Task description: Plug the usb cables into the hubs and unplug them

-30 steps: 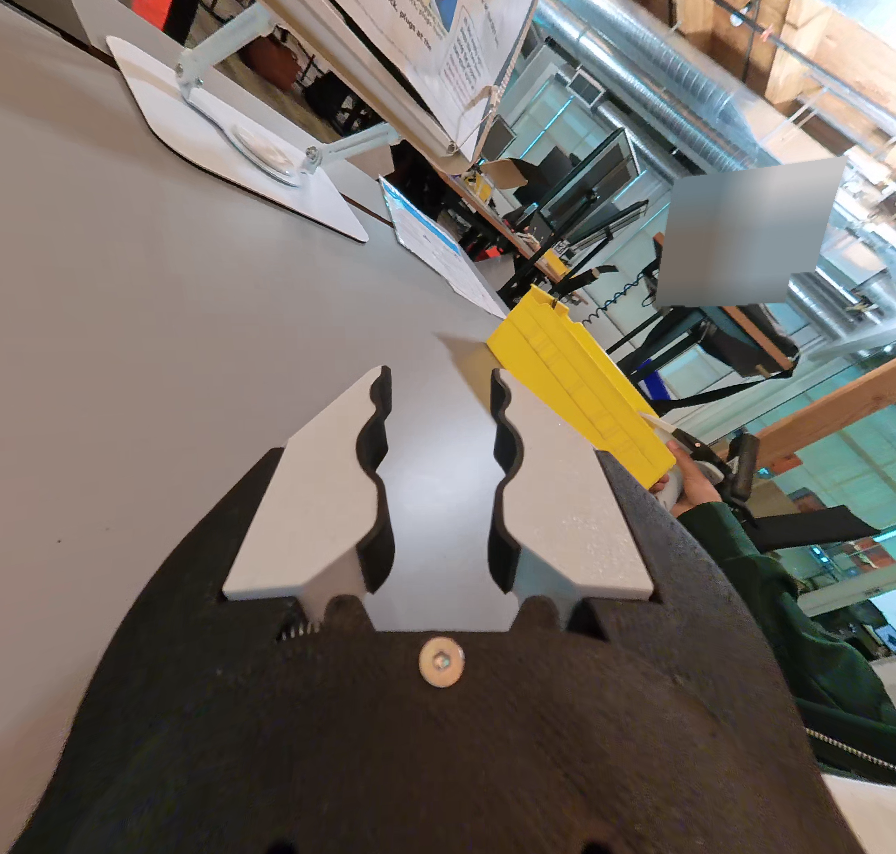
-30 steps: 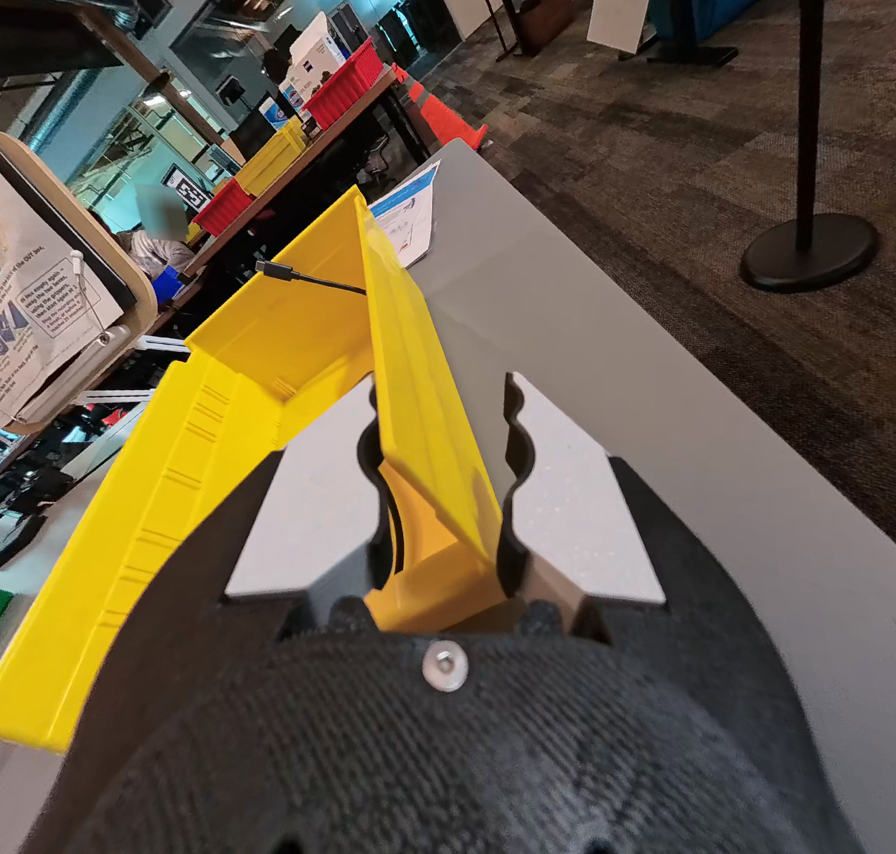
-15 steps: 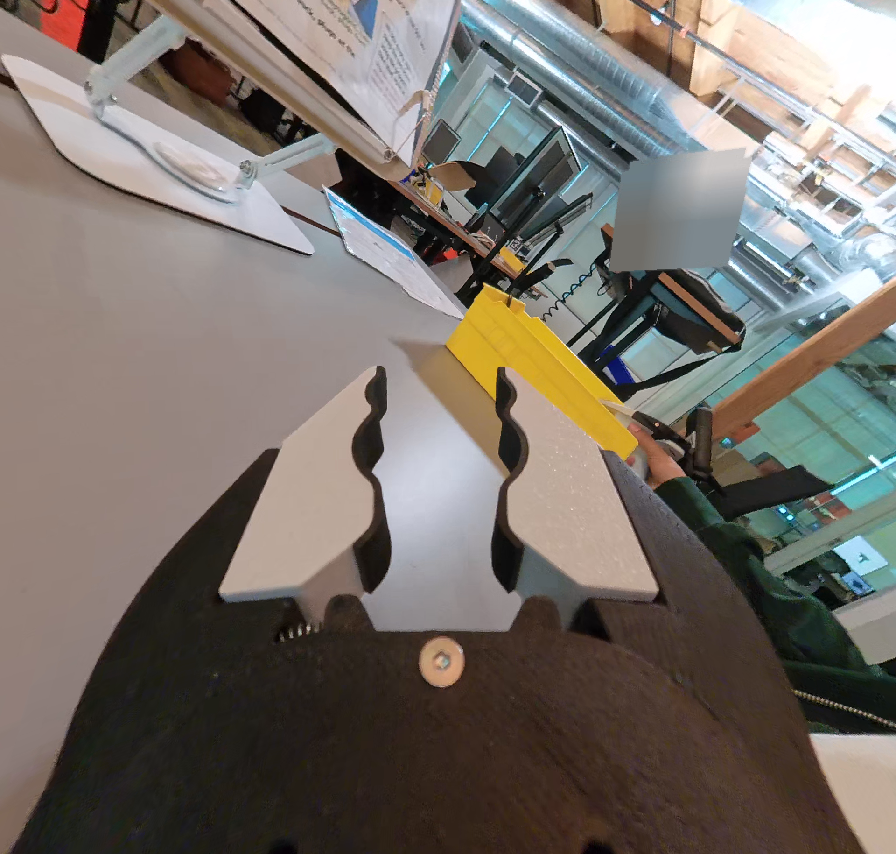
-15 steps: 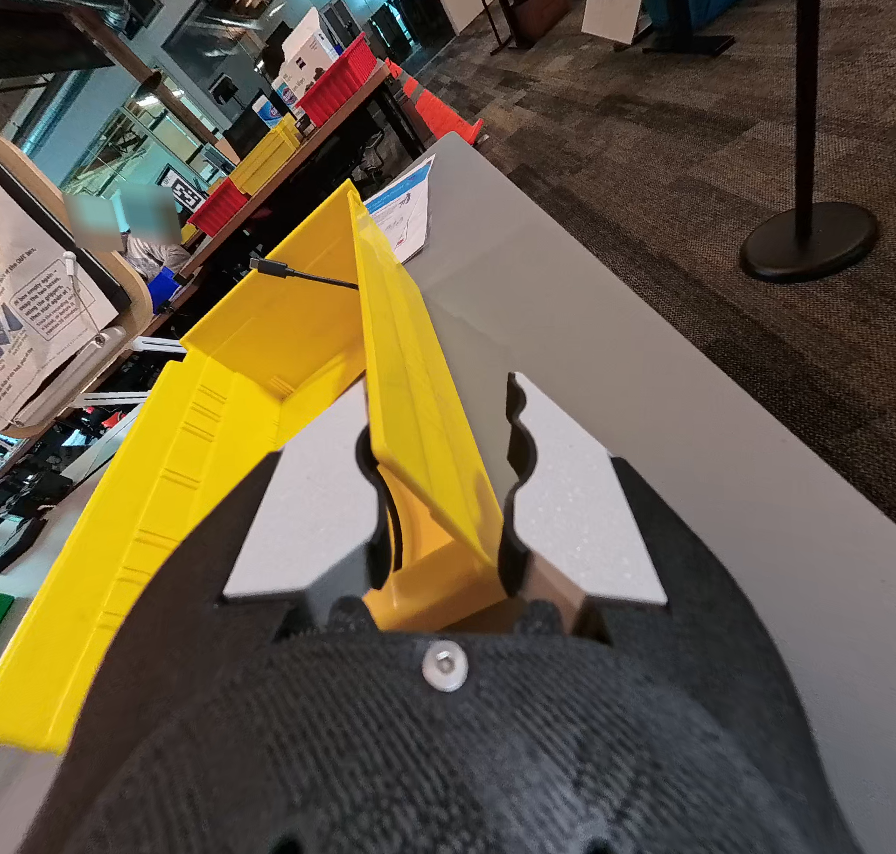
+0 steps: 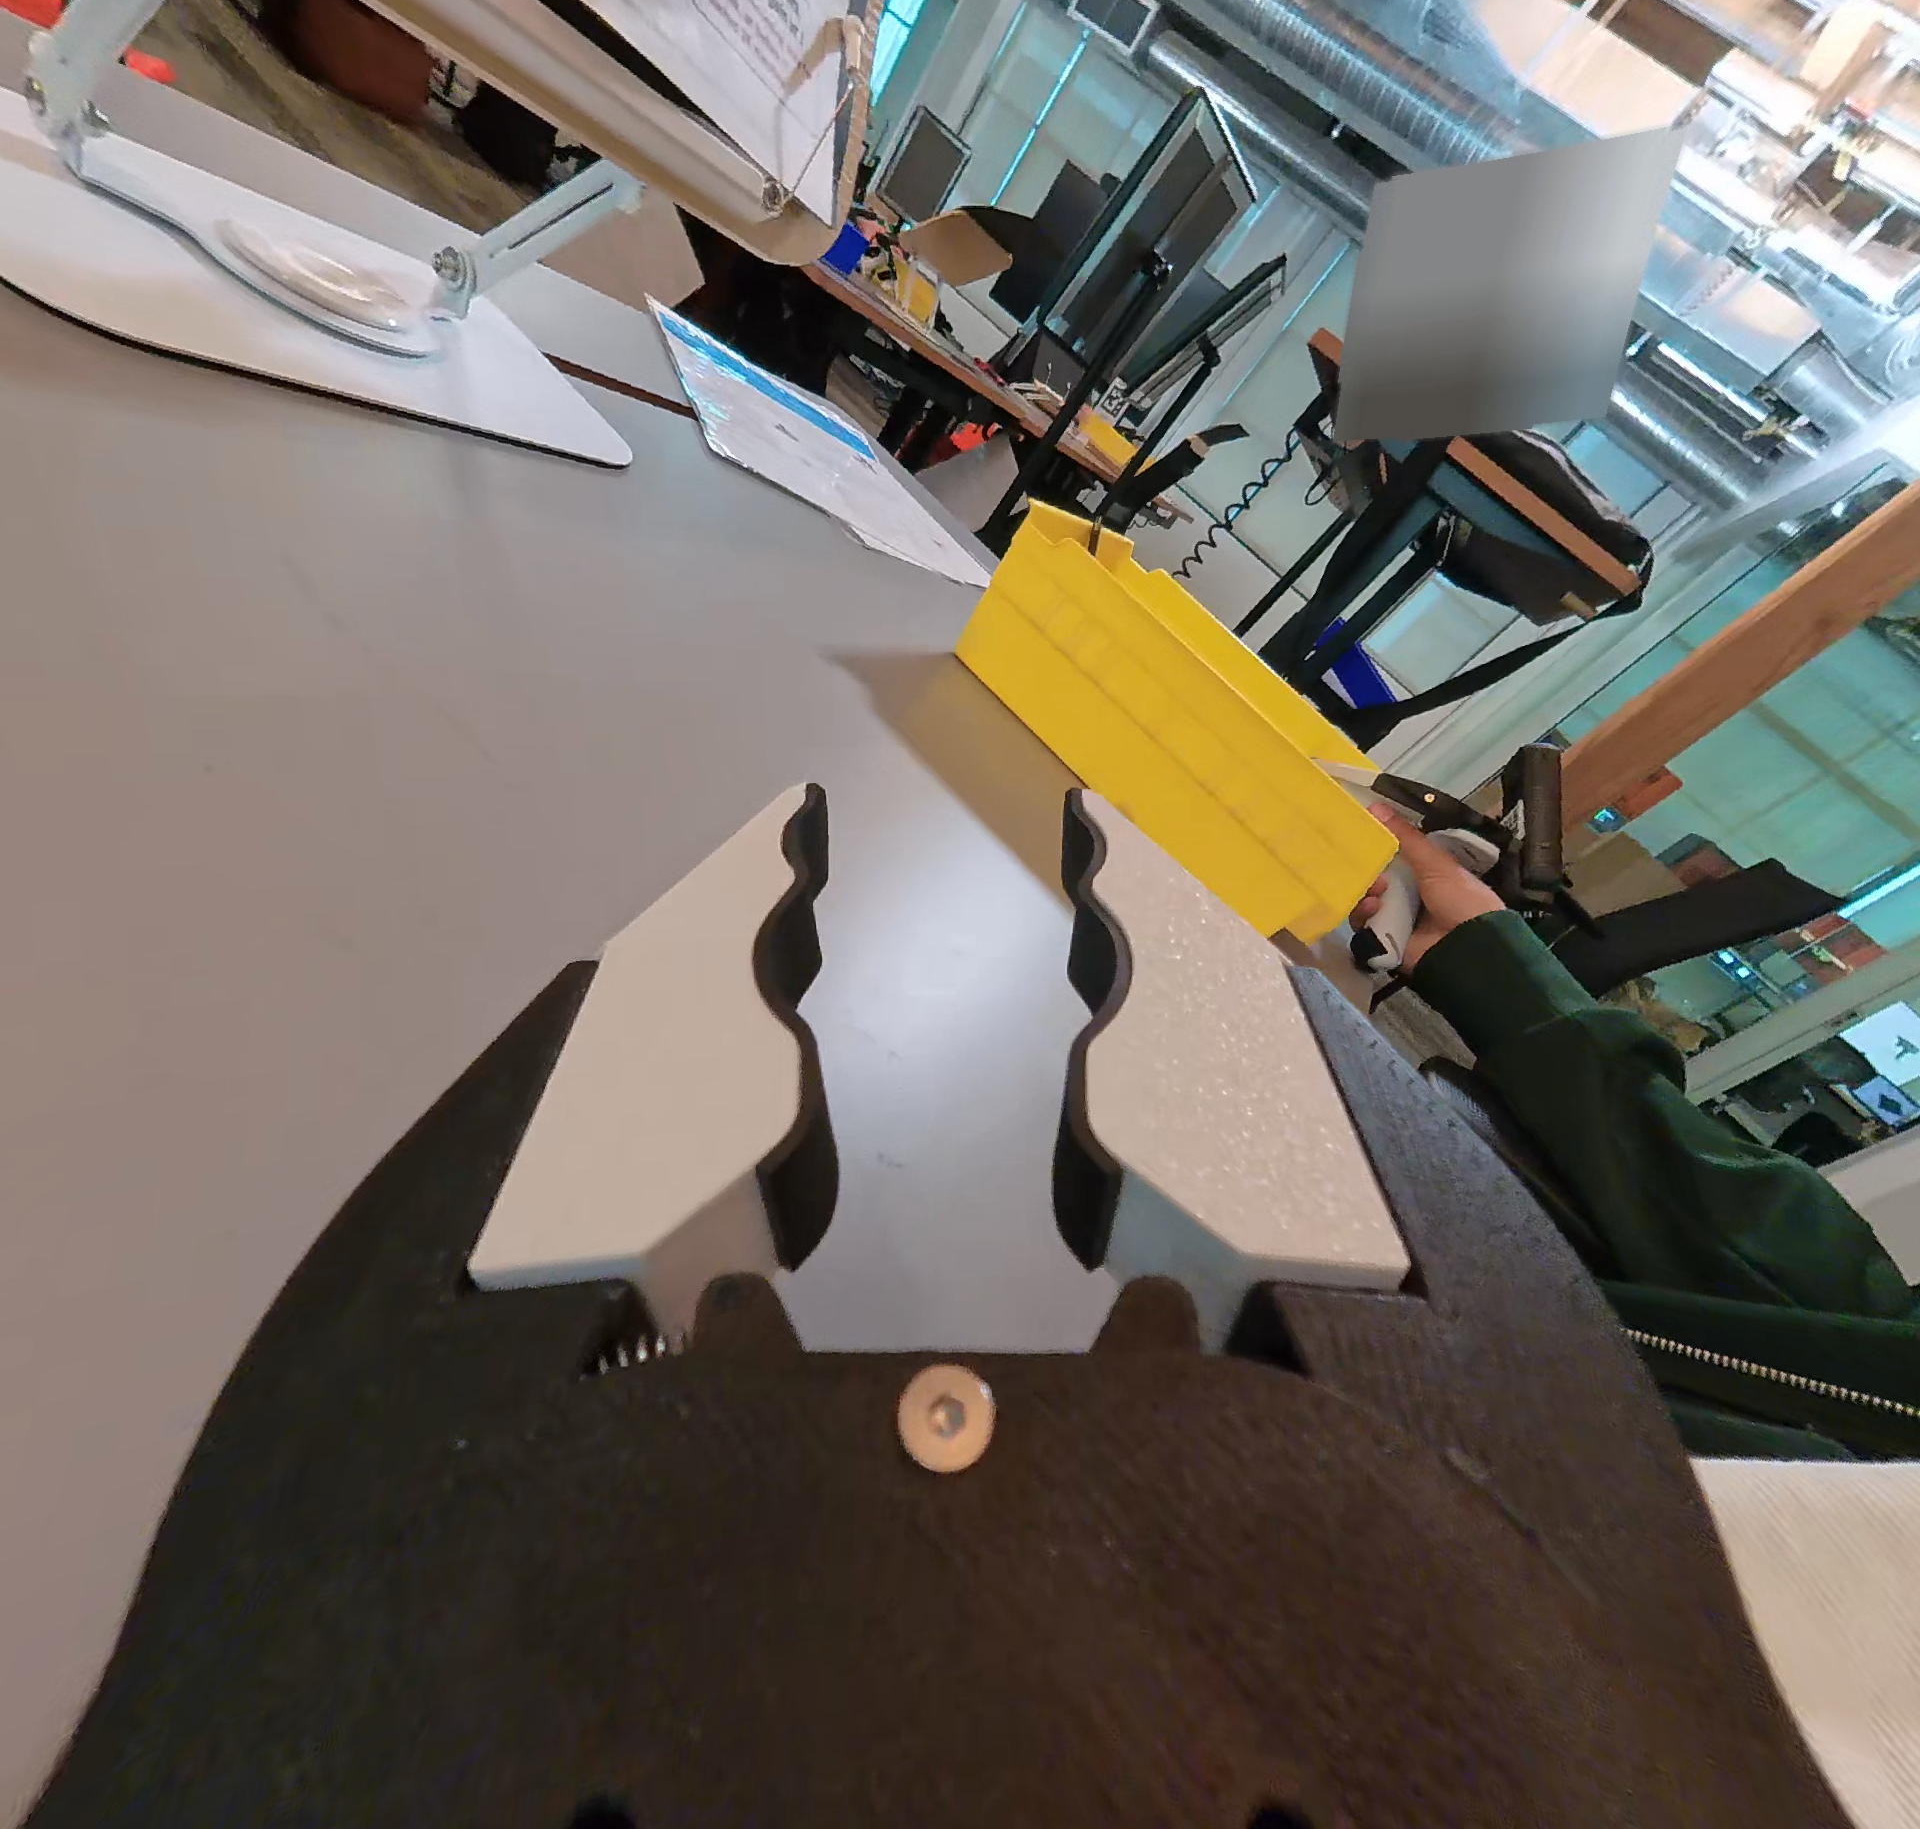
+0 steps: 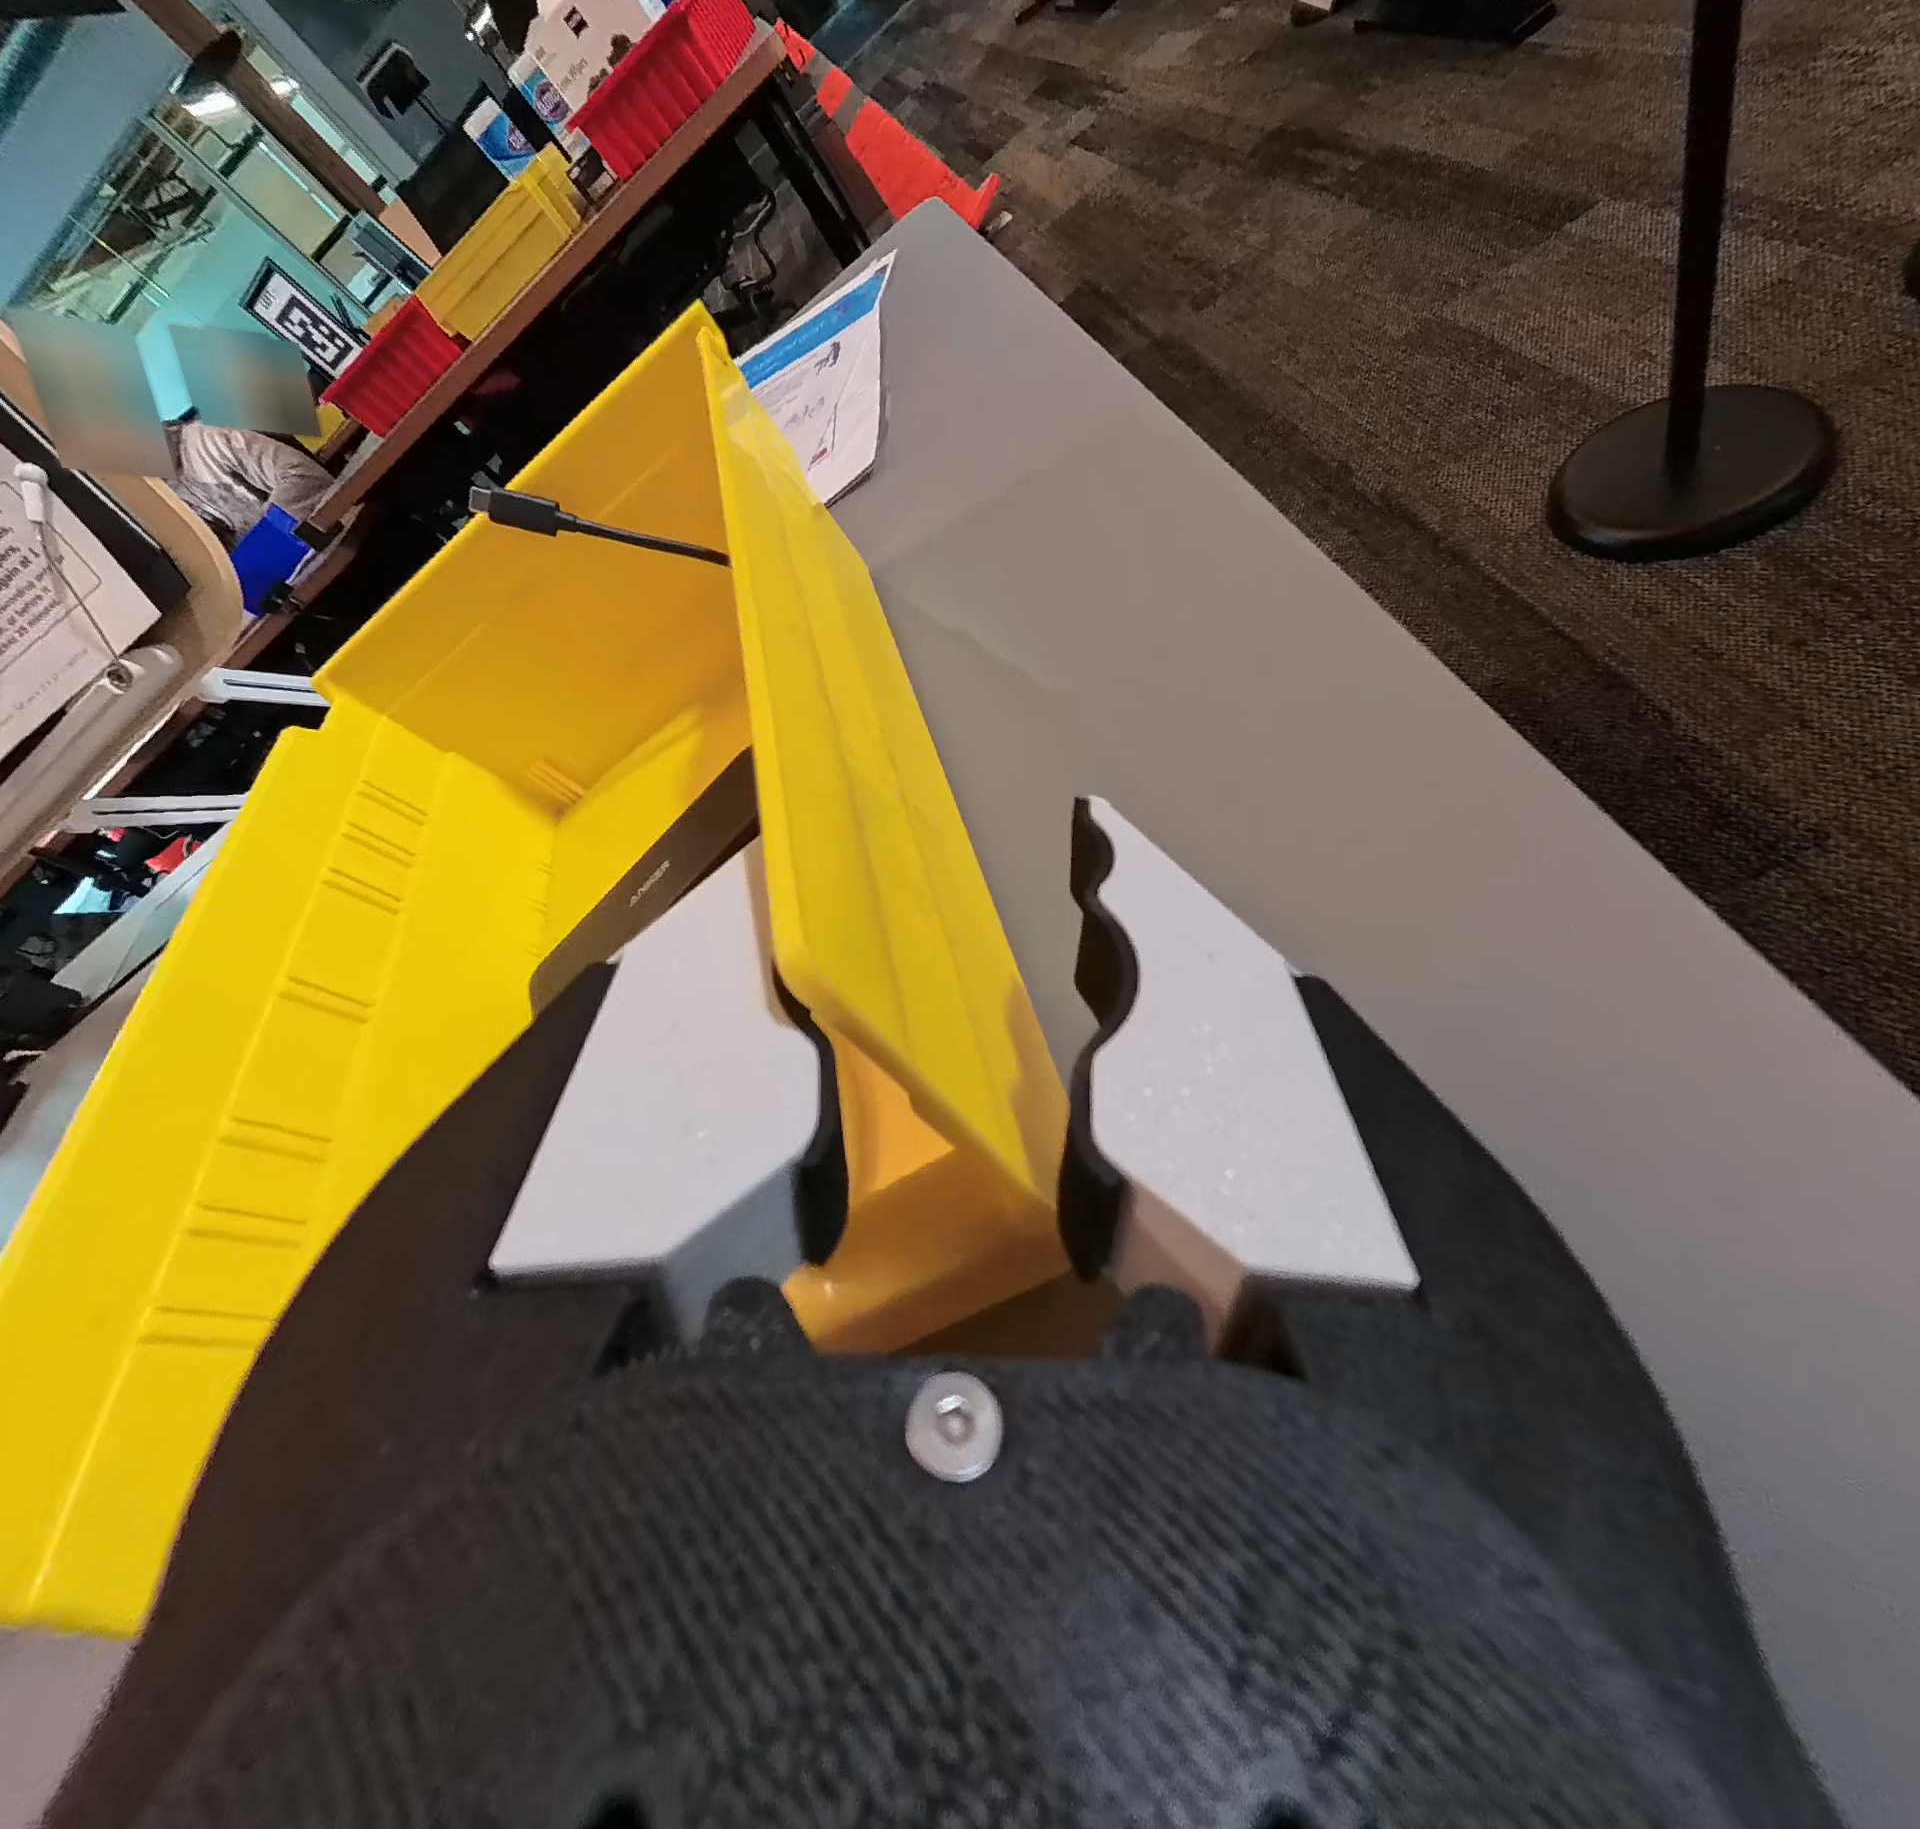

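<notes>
I judge the task barely begun: my right gripper (image 6: pixel 940 1031) clamps the yellow bin (image 6: pixel 862 844) wall, the usb cable (image 6: pixel 582 524) and dark hub (image 6: pixel 649 886) lie inside unplugged, and my left gripper (image 5: pixel 940 958) hovers empty, jaws apart.

A grey desk (image 5: pixel 312 740) carries a white stand base (image 5: pixel 260 325) far left and a printed sheet (image 5: pixel 800 449) beyond it. On the carpet (image 6: pixel 1455 221) stands a black post base (image 6: pixel 1688 475); red bins (image 6: pixel 665 86) sit far off.

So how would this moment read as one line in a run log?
right gripper: shut on bin wall | left gripper: open, empty, over table | cable: in bin, unplugged
</notes>
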Demonstrator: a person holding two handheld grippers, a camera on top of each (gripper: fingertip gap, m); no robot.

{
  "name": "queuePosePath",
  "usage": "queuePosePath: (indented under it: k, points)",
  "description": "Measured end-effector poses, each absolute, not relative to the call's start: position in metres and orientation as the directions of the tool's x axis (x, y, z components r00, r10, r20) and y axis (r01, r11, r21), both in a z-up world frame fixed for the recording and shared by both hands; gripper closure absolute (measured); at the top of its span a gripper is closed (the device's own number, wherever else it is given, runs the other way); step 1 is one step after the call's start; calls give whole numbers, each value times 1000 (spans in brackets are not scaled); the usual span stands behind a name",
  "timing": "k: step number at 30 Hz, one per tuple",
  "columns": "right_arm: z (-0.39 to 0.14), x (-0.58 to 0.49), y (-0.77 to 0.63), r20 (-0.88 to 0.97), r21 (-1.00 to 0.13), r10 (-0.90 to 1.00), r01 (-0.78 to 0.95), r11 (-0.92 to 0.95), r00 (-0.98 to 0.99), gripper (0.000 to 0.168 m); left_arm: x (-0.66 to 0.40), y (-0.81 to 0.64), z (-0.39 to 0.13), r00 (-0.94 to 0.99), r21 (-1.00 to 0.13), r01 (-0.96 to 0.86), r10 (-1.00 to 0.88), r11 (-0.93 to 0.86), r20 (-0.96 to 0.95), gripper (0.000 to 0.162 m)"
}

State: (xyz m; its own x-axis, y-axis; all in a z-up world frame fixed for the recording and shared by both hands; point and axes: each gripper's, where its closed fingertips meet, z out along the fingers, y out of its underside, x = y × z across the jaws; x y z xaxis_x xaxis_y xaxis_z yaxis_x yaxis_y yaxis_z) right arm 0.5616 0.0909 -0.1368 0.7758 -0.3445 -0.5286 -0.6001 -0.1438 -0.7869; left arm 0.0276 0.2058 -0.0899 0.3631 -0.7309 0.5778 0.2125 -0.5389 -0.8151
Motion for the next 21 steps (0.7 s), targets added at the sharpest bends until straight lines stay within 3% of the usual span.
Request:
queuePosePath:
  k: [21]
  points:
    - [-136,560,95,-544,-783,-334,-609,-130,770,126,29,206,-92,345,-794,219,-716,-567,607,118]
